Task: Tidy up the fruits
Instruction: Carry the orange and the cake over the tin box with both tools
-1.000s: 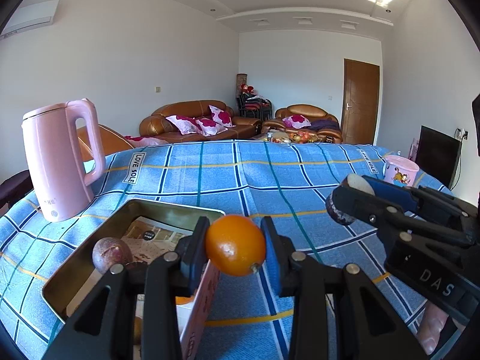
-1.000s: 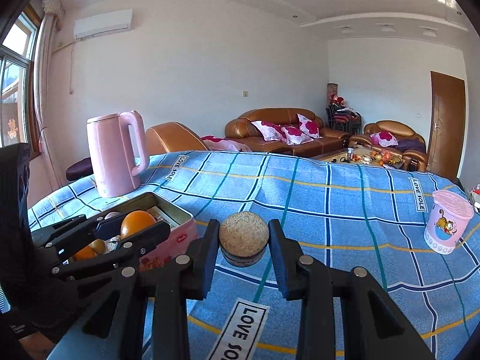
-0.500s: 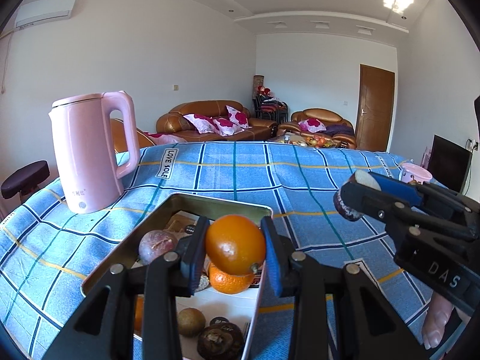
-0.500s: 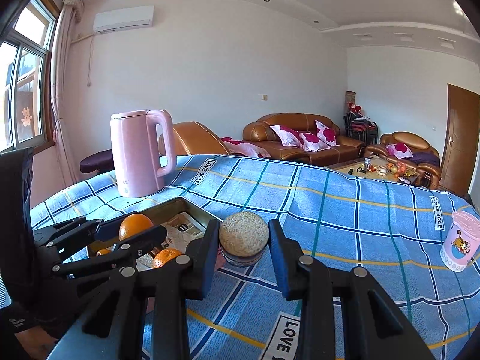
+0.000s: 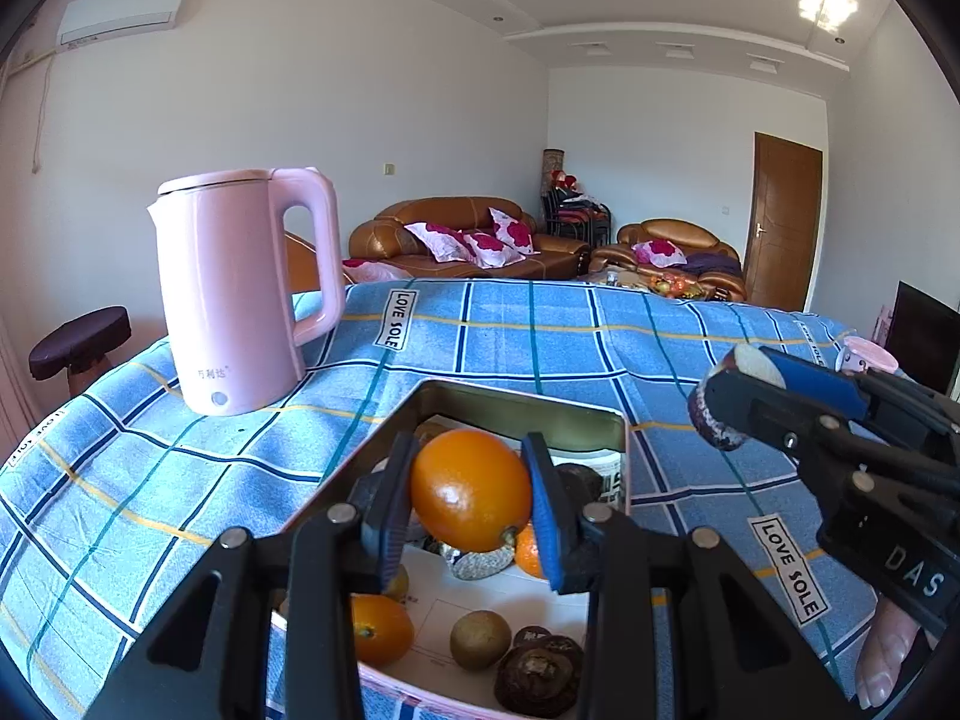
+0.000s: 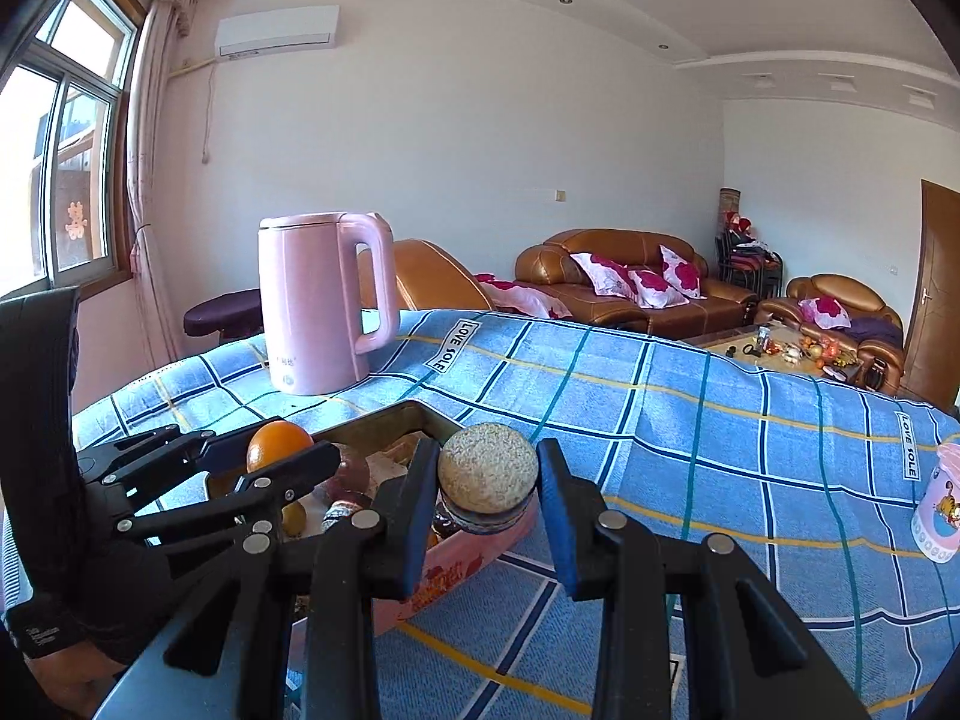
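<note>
Over tin (image 5: 528,414): tongs (image 5: 471,498) level, w/ orange (image 5: 471,495).

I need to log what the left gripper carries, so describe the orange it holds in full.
The orange is round, smooth and glossy, bright in colour, with a small brown stem nub at its lower right. The left gripper is shut on it, blue pads pressing on both sides. It hangs in the air above the open tin, touching nothing else; more fruit lies in the tin beneath it. The right wrist view shows only its top.

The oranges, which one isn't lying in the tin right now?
The largest orange, clamped between the left tool's pads above the tin; the other oranges lie inside.
</note>
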Demonstrator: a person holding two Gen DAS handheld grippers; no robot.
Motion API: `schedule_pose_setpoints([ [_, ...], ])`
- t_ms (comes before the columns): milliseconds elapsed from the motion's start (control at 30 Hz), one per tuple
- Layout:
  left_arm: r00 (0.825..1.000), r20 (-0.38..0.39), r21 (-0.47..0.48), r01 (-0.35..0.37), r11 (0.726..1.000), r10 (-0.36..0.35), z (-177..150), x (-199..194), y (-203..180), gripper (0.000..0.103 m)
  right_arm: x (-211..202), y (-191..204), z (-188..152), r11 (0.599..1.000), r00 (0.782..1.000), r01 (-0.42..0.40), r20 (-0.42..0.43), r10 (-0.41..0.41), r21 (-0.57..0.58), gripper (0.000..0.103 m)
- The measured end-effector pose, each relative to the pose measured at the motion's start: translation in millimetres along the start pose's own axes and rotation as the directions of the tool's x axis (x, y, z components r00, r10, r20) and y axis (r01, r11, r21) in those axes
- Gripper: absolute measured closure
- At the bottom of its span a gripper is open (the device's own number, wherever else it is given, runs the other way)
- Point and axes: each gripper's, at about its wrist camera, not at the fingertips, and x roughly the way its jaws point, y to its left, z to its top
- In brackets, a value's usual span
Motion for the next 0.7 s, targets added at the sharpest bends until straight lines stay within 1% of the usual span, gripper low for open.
schedule_pose_setpoints([
  [367, 0.999, -0.018, -0.017, -0.041, 0.999, 0.04, -3, 3, 19, 0.066, 13, 20, -1, 0.999, 0.999, -0.042, -0.013, 0.042, -0.01, 0.068],
  [700, 0.995, -0.056, -0.025, -0.08, 0.997, 0.078, -7, 10, 32, 0.066, 31, 36, -8, 0.997, 0.996, -0.074, -0.054, 0.073, -0.027, 0.068],
])
